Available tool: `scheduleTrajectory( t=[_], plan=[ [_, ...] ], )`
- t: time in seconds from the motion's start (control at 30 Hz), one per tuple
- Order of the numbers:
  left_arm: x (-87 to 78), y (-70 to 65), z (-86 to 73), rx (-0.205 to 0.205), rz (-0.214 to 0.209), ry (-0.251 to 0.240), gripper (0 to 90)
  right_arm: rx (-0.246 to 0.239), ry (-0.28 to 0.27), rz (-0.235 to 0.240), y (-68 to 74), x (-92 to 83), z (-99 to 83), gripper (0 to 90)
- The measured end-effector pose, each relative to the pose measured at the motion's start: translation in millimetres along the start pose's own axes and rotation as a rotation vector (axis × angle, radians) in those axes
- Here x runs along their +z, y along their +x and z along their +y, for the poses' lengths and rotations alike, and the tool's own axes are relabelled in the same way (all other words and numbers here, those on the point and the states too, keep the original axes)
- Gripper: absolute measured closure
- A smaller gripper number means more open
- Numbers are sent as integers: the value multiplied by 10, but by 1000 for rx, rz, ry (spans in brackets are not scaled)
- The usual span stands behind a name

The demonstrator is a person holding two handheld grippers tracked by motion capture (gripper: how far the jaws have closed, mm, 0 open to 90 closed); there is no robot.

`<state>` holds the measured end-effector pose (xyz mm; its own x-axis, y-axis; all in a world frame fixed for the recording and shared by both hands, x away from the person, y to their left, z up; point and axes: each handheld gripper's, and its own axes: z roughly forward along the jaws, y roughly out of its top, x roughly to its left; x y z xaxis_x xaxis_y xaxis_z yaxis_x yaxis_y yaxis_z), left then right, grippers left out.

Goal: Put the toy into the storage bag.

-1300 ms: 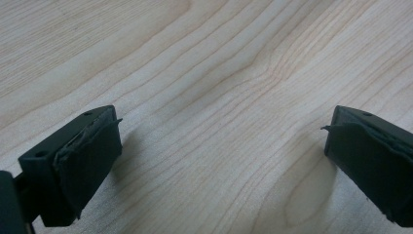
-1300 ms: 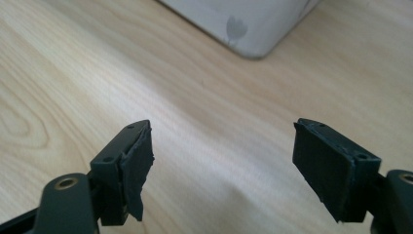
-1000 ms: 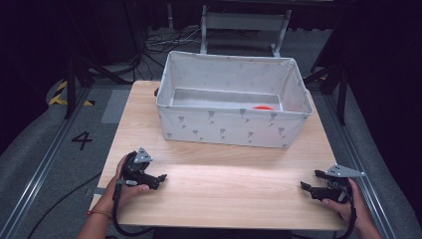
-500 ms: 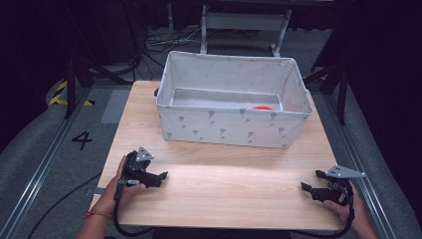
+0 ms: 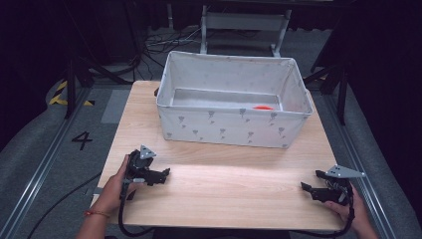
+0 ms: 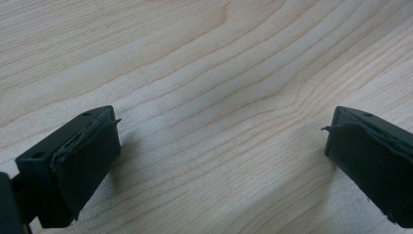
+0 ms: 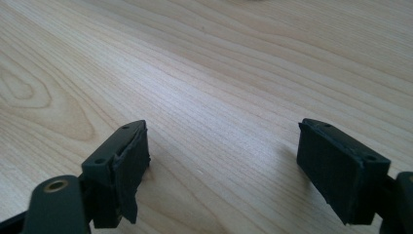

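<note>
Findings. The orange thing [image 5: 262, 107] lies on the floor of the white cloth box [image 5: 234, 130], toward its right end and close behind the front wall. Only a sliver shows over the rim, so what it is cannot be told. The box stands on the far half of the counter [image 5: 224, 199], with its back wall near the far edge.

Change noted. Over the last second the box and the orange thing have not shifted. The left gripper [image 5: 163, 176] has edged slightly toward the middle of the counter. The right gripper [image 5: 309, 180] has kept its place. Neither has closed on anything. Judgement: the work on the box has not begun, and this looks like a settling of the hands before a reach.

Jaws. In the left gripper view the left gripper [image 6: 221, 161] has its jaws wide apart, with bare wood between them. In the right gripper view the right gripper [image 7: 221, 165] shows the same: jaws wide, nothing held.

Edges and room. The left gripper sits near the near left corner, the right gripper near the near right corner and close to the right edge. A broad strip of bare wood runs between both grippers and the front wall of the box, open for a forward move. Any reach inside must first rise over that wall. The right hand has little margin toward the right edge.
</note>
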<state>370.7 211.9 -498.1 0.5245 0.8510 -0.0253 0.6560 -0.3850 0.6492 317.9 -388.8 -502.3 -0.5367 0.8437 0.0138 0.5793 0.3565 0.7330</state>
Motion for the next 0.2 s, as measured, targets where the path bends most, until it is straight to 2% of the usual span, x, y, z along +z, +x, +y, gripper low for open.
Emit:
scheduleTrajectory(
  t=[0.2],
  plan=[
    [0,0,0,0,0,0,0,1,-1,0,0,3,1,194]
  ],
)
